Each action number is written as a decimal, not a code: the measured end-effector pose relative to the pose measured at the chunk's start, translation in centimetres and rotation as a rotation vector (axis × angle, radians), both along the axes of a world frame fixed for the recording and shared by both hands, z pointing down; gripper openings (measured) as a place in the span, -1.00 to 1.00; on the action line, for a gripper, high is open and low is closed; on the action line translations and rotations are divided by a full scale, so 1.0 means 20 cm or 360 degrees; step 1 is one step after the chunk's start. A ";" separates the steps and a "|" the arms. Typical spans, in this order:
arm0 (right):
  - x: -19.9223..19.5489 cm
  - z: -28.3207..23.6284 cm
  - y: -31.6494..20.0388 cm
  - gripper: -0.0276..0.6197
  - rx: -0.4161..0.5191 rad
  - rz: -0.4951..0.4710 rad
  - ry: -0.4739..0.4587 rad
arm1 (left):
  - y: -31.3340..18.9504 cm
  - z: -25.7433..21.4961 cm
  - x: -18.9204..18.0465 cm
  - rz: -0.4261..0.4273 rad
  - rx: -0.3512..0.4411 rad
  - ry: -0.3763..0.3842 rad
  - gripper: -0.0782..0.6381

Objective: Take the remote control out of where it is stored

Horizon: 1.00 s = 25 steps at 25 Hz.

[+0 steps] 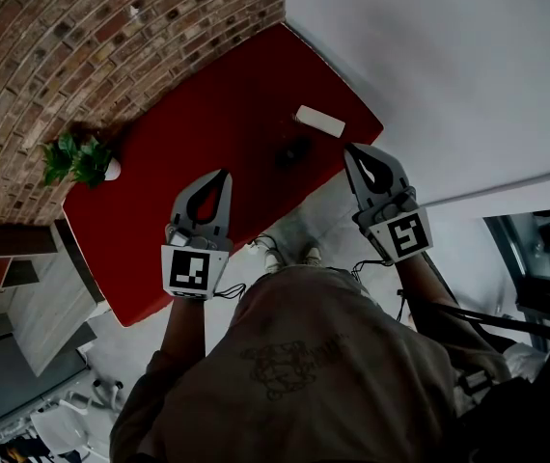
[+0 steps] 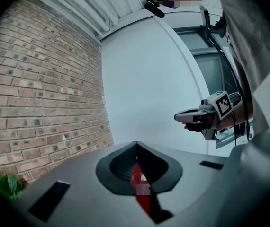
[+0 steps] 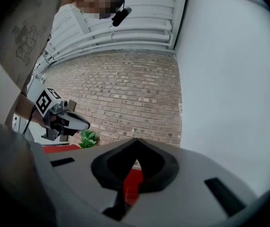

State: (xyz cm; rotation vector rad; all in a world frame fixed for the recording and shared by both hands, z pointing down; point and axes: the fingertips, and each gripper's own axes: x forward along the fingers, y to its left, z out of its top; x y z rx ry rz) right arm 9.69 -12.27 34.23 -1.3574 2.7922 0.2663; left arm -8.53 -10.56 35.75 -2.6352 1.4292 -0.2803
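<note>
At the upper left of the head view the brick wall (image 1: 111,37) runs behind the red table (image 1: 173,124), and a small green plant (image 1: 74,159) in a white pot stands on the table's left end, close to the wall. Just right of that, below the frame's centre, you hold your left gripper (image 1: 224,175) over the table's near edge. Its own view shows the tongs pressed together at the tips with nothing between them, only red tabletop showing through the gap behind. Further right, near the table's far right corner, a small dark object (image 1: 294,150) sits on the red surface; it is too dim to make out. Just beyond it, toward the upper right, lies a white oblong that looks like the remote control (image 1: 319,121), flat on the table near its right edge and touched by neither gripper. Right of centre, your right gripper (image 1: 349,149) points toward that corner with its tip near the table's edge and its tongs also pressed together and empty, the white wall (image 1: 449,66) beyond it.
</note>
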 end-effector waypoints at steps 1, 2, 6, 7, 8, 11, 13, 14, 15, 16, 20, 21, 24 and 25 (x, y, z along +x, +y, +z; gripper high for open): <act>0.00 0.00 0.00 -0.88 0.0000 -0.0002 -0.0001 | 0.00 0.00 0.00 0.0002 0.0002 0.0008 -0.76; 0.00 0.01 0.01 -0.88 0.0001 -0.0003 -0.0003 | 0.00 -0.01 0.01 0.0007 0.0001 0.0021 -0.76; 0.01 0.01 0.01 -0.88 0.0019 0.0000 -0.0005 | 0.03 -0.03 0.04 0.0051 0.0020 0.0091 -0.76; 0.02 0.00 0.01 -0.88 0.0021 0.0004 -0.0007 | 0.04 -0.03 0.04 0.0059 0.0030 0.0094 -0.76; 0.03 0.00 0.00 -0.88 0.0023 0.0008 -0.0010 | 0.04 -0.04 0.05 0.0062 0.0037 0.0090 -0.76; 0.03 -0.01 0.00 -0.88 0.0033 0.0011 -0.0019 | 0.05 -0.04 0.05 0.0056 0.0037 0.0069 -0.76; 0.04 0.00 0.00 -0.88 0.0028 0.0017 -0.0021 | 0.05 -0.04 0.05 0.0056 0.0038 0.0065 -0.76; 0.05 0.00 0.00 -0.88 0.0025 0.0022 -0.0020 | 0.05 -0.04 0.06 0.0057 0.0040 0.0062 -0.76; 0.05 0.01 0.00 -0.88 0.0025 0.0027 -0.0020 | 0.05 -0.04 0.06 0.0058 0.0039 0.0059 -0.76; 0.06 0.01 0.00 -0.88 0.0026 0.0030 -0.0022 | 0.05 -0.03 0.05 0.0056 0.0037 0.0058 -0.76; 0.07 0.01 -0.01 -0.88 0.0032 0.0034 -0.0035 | 0.04 -0.03 0.05 0.0046 0.0031 0.0048 -0.76; 0.07 0.01 0.00 -0.88 0.0031 0.0034 -0.0032 | 0.04 -0.03 0.05 0.0049 0.0030 0.0046 -0.76; 0.09 0.03 0.00 -0.88 0.0043 0.0038 0.0005 | 0.04 -0.04 0.07 0.0076 0.0025 0.0053 -0.76; 0.09 0.03 0.01 -0.88 0.0046 0.0039 0.0015 | 0.04 -0.04 0.08 0.0085 0.0025 0.0054 -0.76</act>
